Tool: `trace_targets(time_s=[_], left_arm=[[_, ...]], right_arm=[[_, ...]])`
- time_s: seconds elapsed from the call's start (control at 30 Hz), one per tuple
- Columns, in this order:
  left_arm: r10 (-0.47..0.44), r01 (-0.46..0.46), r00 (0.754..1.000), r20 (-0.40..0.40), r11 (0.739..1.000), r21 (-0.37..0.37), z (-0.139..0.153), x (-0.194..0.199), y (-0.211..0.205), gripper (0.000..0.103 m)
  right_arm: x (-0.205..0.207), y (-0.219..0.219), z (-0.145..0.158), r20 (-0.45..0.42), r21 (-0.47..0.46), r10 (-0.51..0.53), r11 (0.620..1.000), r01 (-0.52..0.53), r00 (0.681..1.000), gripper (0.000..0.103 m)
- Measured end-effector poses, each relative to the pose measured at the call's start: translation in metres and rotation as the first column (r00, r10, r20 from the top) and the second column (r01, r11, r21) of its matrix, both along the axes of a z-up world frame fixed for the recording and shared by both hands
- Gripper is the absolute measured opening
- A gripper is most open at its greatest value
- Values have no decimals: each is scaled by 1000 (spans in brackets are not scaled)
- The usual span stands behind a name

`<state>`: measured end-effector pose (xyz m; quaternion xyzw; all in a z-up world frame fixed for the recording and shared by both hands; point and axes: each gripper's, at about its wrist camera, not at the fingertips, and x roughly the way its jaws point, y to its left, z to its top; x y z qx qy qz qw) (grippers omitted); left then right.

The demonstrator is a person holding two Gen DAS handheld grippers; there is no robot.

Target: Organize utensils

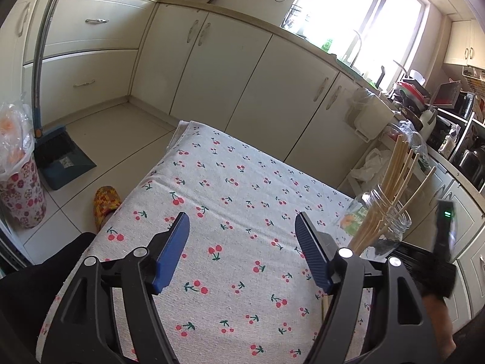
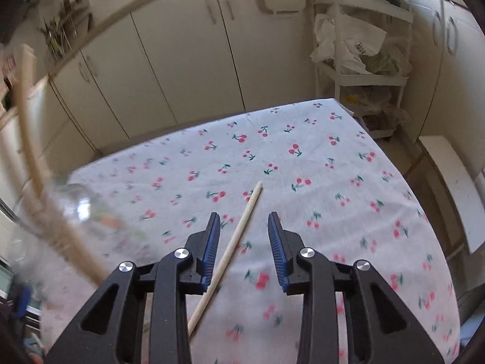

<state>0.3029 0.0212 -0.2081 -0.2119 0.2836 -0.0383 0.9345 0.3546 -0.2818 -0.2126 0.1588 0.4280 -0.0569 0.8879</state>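
A table under a cherry-print cloth (image 1: 236, 182) fills both views. At its right side in the left wrist view stands a clear glass jar (image 1: 385, 230) holding several wooden chopsticks (image 1: 397, 170) that lean out of its mouth. My left gripper (image 1: 242, 221) hangs open above bare cloth with nothing between its blue pads. In the right wrist view one loose chopstick (image 2: 239, 230) lies flat on the cloth (image 2: 303, 157). My right gripper (image 2: 244, 218) is open around it and the pads stand clear of the wood. The jar (image 2: 75, 209) shows blurred at that view's left.
Cream cabinets (image 1: 248, 69) run behind the table. A broom and blue dustpan (image 1: 60, 157), a flowered bin (image 1: 21, 194) and a slipper (image 1: 106, 203) sit on the floor at left. A white trolley (image 2: 360, 69) with bags and a white bench (image 2: 451, 182) stand right of the table.
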Motion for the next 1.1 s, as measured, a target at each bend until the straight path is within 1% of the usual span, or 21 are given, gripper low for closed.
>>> trace_targets(time_s=[0.07,0.1,0.13,0.17,0.23,0.27,0.33,0.4,0.47,0.5,0.53,0.57,0.63,0.7,0.77,0.83,0.87,0.9,0.97,1.03,1.1], left_arm=[[-4,4,1000,-3,1000,0,0,1,0,69],[-5,5,1000,-4,1000,-1,-1,1,0,70],[-6,6,1000,-6,1000,-2,-1,2,0,70],[-6,6,1000,-7,1000,-3,-2,2,0,70],[-9,9,1000,-8,1000,-2,-2,2,-1,70],[-9,9,1000,-9,1000,-1,-2,2,-1,70],[-9,9,1000,-10,1000,-1,-2,1,-1,70],[-6,6,1000,-12,1000,-3,-2,1,-1,70],[-7,7,1000,-13,1000,-2,-2,1,-1,70],[-7,7,1000,-13,1000,-1,-2,1,-1,70],[-7,7,1000,-12,1000,0,-2,1,-2,70],[-7,7,1000,-12,1000,1,-2,1,-2,70],[-4,4,1000,-13,1000,2,-2,1,-2,71],[-2,2,1000,-12,1000,0,-2,1,-1,71],[-2,2,1000,-11,1000,-3,-2,1,-1,71],[-4,4,1000,-11,1000,-3,-2,1,-1,71],[-5,5,1000,-9,1000,-3,-2,1,-1,71],[-6,6,1000,-9,1000,-4,-2,1,-1,71],[-7,7,1000,-12,1000,-5,-3,2,0,71],[-7,7,1000,-13,1000,-8,-3,2,0,71],[-6,6,1000,-14,1000,-12,-3,2,0,71]], right_arm=[[11,3,-10,-50,-43,19,999,-21,999,31],[11,4,-12,-45,-76,30,997,-33,999,24],[11,7,-14,-53,-127,47,991,-54,997,13],[10,9,-14,-54,-136,87,986,-93,995,11],[7,9,-13,-65,-164,115,979,-124,991,7],[3,6,-12,-69,-152,129,979,-138,989,6],[-11,-3,-7,-55,-75,115,990,-119,992,6],[-33,-17,9,-3,35,85,996,-85,996,6],[-54,-23,31,75,130,58,989,-67,995,6],[-62,-24,42,109,158,45,985,-63,993,6],[-75,-24,62,180,210,25,976,-63,983,6],[-83,-22,80,250,245,12,966,-75,968,6],[-93,-14,115,378,259,-6,961,-100,926,6],[-99,-5,150,507,262,-24,957,-128,862,6],[-97,6,172,588,236,-32,962,-134,808,6],[-92,21,189,659,181,-34,977,-115,751,6],[-87,27,194,683,162,-39,982,-99,729,6],[-81,31,196,694,150,-41,985,-88,718,6],[-70,44,197,732,86,-40,996,-33,681,6],[-59,54,191,743,55,-45,998,6,668,6],[-52,62,181,748,23,-44,999,40,662,6]])
